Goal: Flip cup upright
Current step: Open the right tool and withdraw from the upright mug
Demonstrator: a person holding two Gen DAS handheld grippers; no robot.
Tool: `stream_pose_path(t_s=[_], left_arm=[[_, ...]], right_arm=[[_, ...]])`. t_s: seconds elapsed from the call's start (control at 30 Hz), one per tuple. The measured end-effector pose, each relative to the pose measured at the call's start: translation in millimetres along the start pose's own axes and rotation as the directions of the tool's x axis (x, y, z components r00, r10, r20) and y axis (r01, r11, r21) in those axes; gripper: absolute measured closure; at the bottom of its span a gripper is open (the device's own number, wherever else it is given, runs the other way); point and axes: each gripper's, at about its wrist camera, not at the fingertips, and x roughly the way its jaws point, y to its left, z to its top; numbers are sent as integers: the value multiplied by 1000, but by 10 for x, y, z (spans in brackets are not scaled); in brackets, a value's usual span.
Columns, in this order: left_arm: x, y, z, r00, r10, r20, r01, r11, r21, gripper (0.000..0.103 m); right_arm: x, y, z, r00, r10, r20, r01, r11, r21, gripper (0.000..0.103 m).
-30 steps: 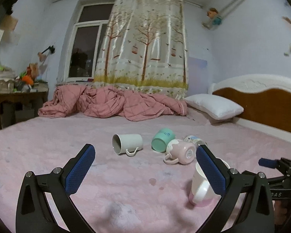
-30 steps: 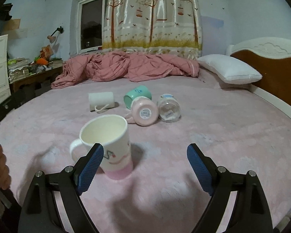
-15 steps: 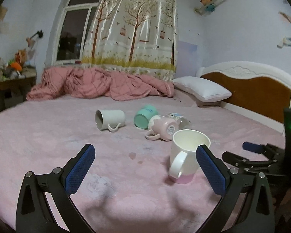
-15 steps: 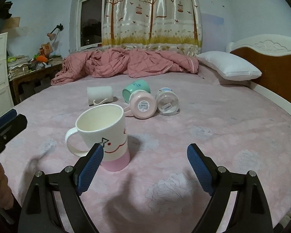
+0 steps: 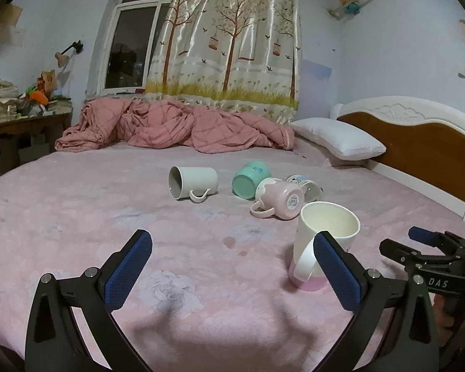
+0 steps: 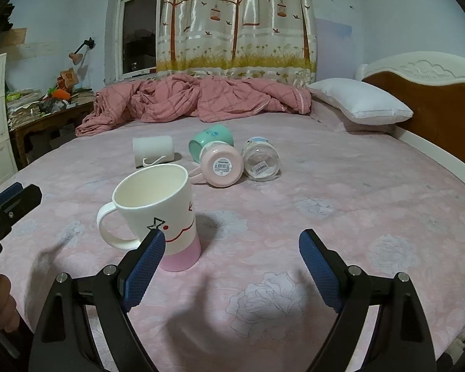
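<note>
A white mug with a pink base (image 5: 322, 248) (image 6: 158, 214) stands upright on the pink bed sheet, handle to its left in the right wrist view. Farther back lie a white mug (image 5: 192, 183) (image 6: 153, 150), a teal cup (image 5: 251, 179) (image 6: 210, 138), a pink mug (image 5: 280, 198) (image 6: 221, 166) and a clear glass jar (image 5: 307, 186) (image 6: 260, 159), all on their sides. My left gripper (image 5: 232, 266) is open and empty, the upright mug behind its right finger. My right gripper (image 6: 232, 266) is open and empty, just right of the upright mug.
A crumpled pink quilt (image 5: 176, 127) lies at the far side of the bed, a white pillow (image 5: 338, 141) and wooden headboard (image 5: 418, 145) to the right. A cluttered wooden table (image 5: 21, 117) stands at left. The right gripper's tip (image 5: 424, 245) shows at the left wrist view's right edge.
Both grippers have drawn back and shifted; the upright mug now looks nearer in both views. The mugs on the bed have not moved. Both grippers stay open.
</note>
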Motion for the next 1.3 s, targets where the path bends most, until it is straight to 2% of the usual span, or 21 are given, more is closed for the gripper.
stream_pose_path(t_s=[0.43, 0.83, 1.07, 1.3], left_arm=[[-79, -131, -41, 998, 26, 51, -30, 996, 83, 0], [-65, -71, -11, 1000, -4, 27, 2, 999, 54, 0], [-110, -69, 8, 998, 8, 56, -11, 998, 65, 0], [-117, -58, 11, 999, 3, 53, -6, 998, 63, 0]], right_arm=[[-4, -46, -14, 1000, -7, 0, 7, 1000, 0, 13], [9, -76, -27, 1000, -8, -4, 8, 1000, -1, 13], [6, -70, -23, 1000, -9, -3, 9, 1000, -3, 13], [5, -70, -17, 1000, -9, -5, 9, 1000, -3, 13]])
